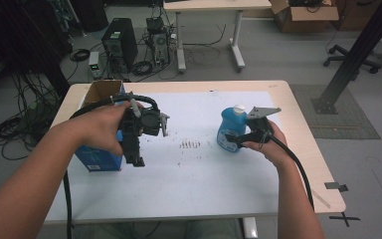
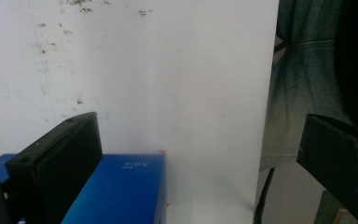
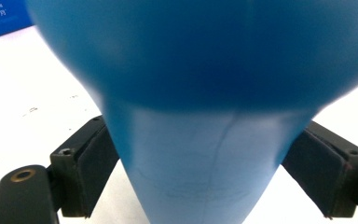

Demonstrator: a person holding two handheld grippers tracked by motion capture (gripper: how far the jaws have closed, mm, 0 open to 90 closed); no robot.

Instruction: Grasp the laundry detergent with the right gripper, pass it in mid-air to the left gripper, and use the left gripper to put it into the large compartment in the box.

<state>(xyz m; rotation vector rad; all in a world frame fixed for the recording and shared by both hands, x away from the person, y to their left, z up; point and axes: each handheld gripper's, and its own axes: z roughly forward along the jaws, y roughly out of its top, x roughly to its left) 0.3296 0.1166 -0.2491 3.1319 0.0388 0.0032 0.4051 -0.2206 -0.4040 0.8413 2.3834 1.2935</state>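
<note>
You had the right gripper (image 1: 242, 135) pinching the blue bottle (image 1: 230, 127) low on its body, jaws pressed against both sides, so it stood upright on the white mat (image 1: 204, 164). Your left gripper (image 1: 138, 158) hung spread and empty beside the blue box (image 1: 99, 158), probably waiting.

The worktop (image 1: 298, 149) carries a white sheet (image 1: 204, 169). Left of its dark specks (image 1: 190, 145) stands a blue box (image 1: 99, 160); right, a blue bottle (image 1: 227, 127), apparently standing.

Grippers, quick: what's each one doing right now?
Left gripper: open, holding nothing.
Right gripper: shut on the blue plastic bottle.
</note>
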